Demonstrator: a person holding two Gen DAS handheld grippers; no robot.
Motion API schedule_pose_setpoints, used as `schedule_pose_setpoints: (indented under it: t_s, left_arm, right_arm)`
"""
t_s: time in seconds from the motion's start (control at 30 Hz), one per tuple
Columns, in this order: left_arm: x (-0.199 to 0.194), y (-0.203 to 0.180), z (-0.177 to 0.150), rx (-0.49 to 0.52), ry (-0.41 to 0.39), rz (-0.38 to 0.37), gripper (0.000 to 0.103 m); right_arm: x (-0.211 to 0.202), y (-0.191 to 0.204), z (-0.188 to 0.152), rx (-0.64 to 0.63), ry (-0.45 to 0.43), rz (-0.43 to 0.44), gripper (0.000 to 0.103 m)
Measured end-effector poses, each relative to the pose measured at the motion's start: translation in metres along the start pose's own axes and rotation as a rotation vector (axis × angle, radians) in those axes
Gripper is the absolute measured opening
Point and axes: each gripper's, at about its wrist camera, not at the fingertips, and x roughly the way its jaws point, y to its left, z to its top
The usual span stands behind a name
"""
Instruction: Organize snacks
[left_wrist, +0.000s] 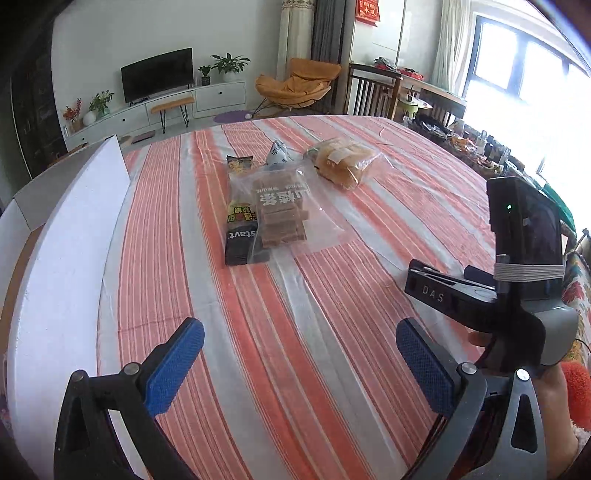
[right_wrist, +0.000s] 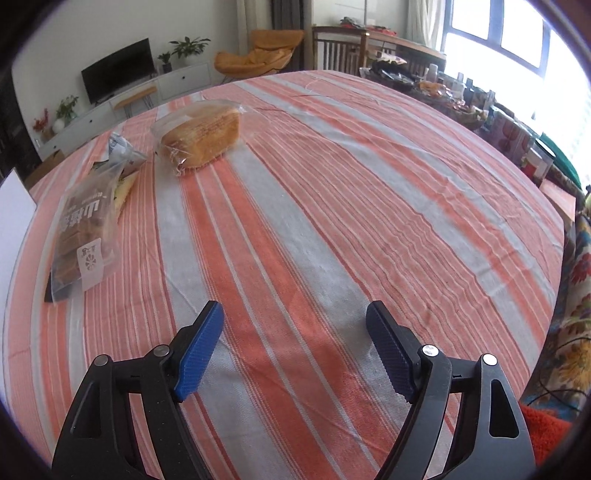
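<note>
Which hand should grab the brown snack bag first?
Probably left. The left gripper is open and faces the brown bag almost straight ahead; from the right gripper it lies far off to one side.

I am in a home, in a living room. I see a TV on a long white cabinet, green plants in pots beside it, and a soft orange chair. A big window with curtains lets in light. Under me is a table with a striped cloth.
</note>
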Motion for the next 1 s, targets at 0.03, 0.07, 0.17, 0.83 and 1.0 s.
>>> schedule_pose_setpoints:
  t_s: [0.03,0.07,0.17,0.83,1.0]
  left_arm:
    - [0.012,0.003,-0.002,0.005,0.013,0.026,0.103]
    - [0.022,0.007,-0.003,0.006,0.028,0.047,0.103]
    - [0.043,0.022,-0.008,-0.013,0.060,0.072,0.103]
    - [0.060,0.036,-0.012,-0.055,0.071,0.096,0.103]
    - [0.060,0.036,-0.012,-0.055,0.071,0.096,0.103]
  right_arm:
    - [0.000,0.000,0.000,0.001,0.000,0.000,0.082]
    - [0.000,0.000,0.000,0.001,0.000,0.000,0.082]
    - [0.000,0.000,0.000,0.000,0.000,-0.001,0.086]
    - [-0.002,0.000,-0.001,-0.001,-0.004,-0.004,0.090]
    - [-0.002,0.000,-0.002,-0.001,-0.004,-0.004,0.090]
